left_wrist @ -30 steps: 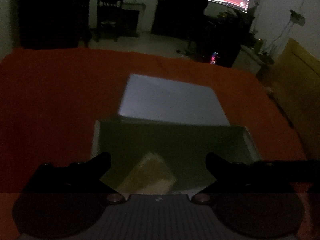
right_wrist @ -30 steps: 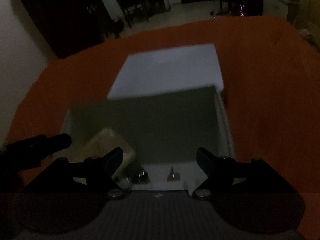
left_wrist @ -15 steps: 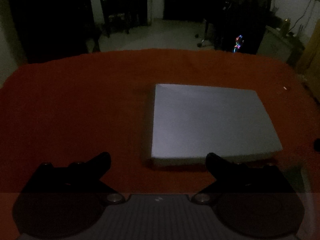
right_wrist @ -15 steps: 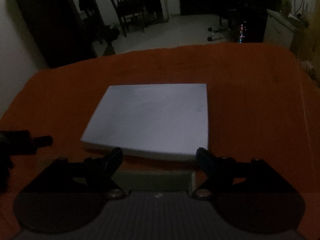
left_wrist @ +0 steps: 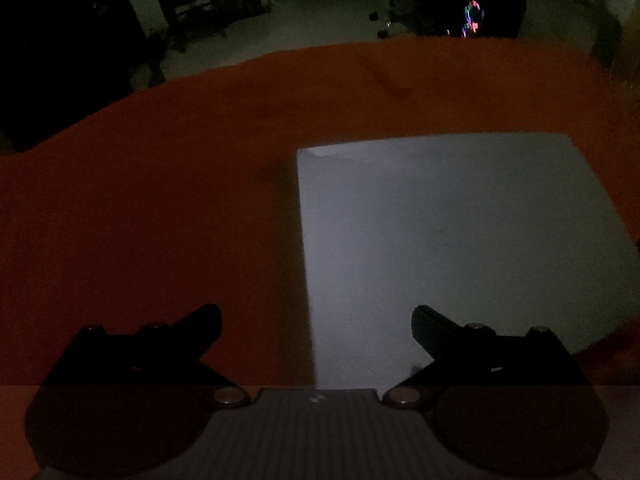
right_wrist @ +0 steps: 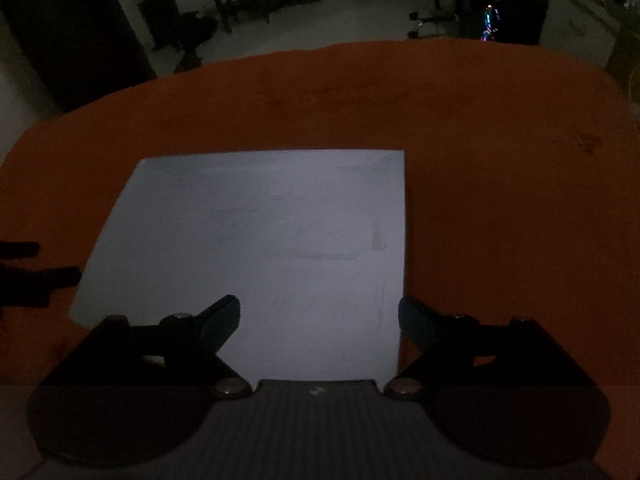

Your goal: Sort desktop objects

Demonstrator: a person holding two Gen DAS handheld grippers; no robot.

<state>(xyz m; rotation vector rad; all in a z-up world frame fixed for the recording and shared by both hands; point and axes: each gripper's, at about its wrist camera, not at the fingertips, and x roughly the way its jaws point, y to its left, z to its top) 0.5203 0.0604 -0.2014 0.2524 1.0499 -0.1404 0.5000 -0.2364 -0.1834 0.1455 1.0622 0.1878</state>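
No readable writing on the white lid [right_wrist: 280, 248], too dim. It lies flat on the orange cloth [right_wrist: 500, 200]. Your right gripper [right_wrist: 319, 316] just spread wider over it, nothing clamped; left gripper [left_wrist: 316, 322] gapes empty at the lid's edge. The open box from a second ago is out of frame.

The white lid [left_wrist: 460, 248] runs off the frame's right edge in dimness.
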